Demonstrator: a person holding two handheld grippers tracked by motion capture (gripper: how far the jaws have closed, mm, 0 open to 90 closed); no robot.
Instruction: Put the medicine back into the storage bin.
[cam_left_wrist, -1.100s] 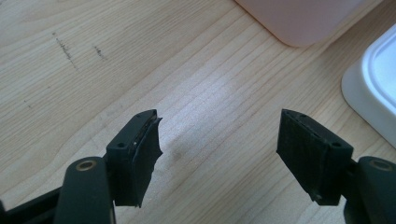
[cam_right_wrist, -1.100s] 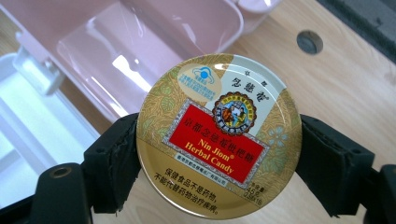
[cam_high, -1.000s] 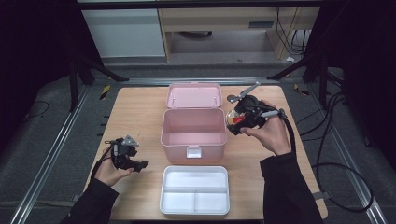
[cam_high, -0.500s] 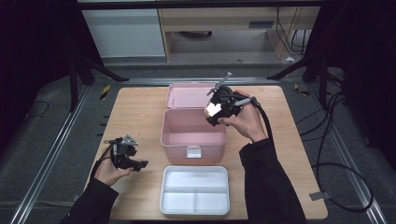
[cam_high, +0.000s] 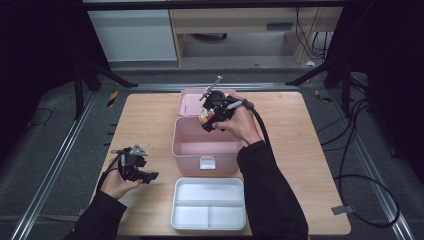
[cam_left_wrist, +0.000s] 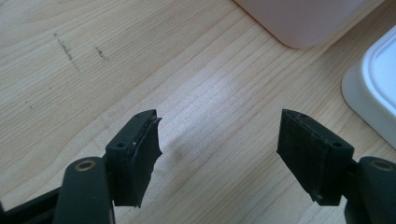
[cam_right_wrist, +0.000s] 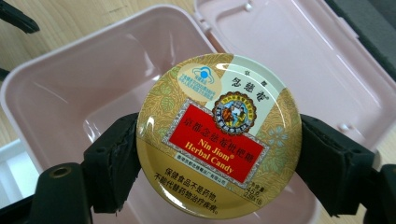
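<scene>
Right hand-held gripper (cam_right_wrist: 219, 154) clamped on the round candy tin (cam_right_wrist: 218, 135) — I've got it above the open pink box (cam_high: 207, 147). Next: lower in, release flat. Left hand-held gripper (cam_left_wrist: 219, 154) wide open, empty, over the tabletop (cam_high: 310, 135).

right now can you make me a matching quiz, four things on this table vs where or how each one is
Things:
1. candy tin
2. pink box
3. white tray
4. left gripper

States:
a. nearest the person, divided into compartments
b. clamped between the right gripper's jaws
c. open, nothing between its jaws, over bare wood
d. lid off, lying behind it

Pairs: 1-b, 2-d, 3-a, 4-c
</scene>
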